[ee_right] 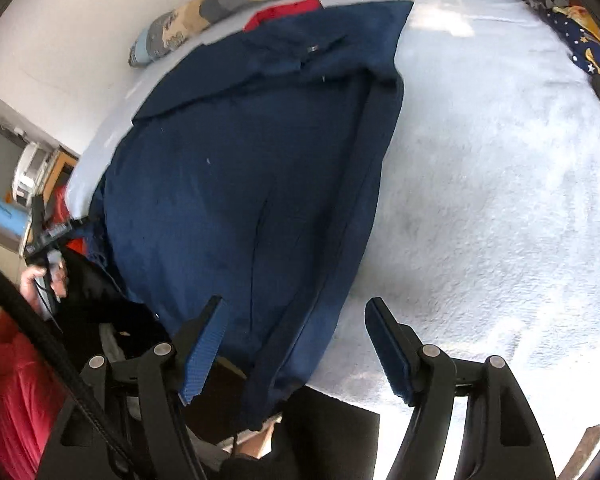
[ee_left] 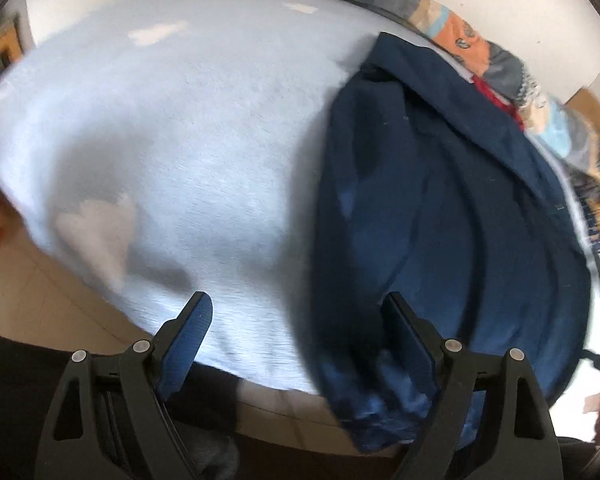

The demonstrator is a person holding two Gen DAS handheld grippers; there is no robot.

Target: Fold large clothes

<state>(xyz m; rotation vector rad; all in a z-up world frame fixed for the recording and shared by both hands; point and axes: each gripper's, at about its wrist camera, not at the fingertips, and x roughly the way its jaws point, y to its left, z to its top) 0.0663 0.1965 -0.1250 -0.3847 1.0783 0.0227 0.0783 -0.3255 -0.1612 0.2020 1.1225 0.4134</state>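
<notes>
Garment [ee_left: 440,220]: navy, lies lengthwise on pale blanket [ee_left: 180,140], approx 3 o'clock in left view, near end hanging off bed edge. You've got a long narrow fold; cross-folds remain, I'd say. Left gripper [ee_left: 300,340] and right gripper [ee_right: 296,344] both spread wide, holding nothing.

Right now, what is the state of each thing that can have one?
Trousers: lying lengthwise on the bed, legs laid together, cuffs hanging over the near edge.
Blanket: spread over the bed.
Left claw: open, empty.
Right claw: open, empty, above the trousers.
</notes>
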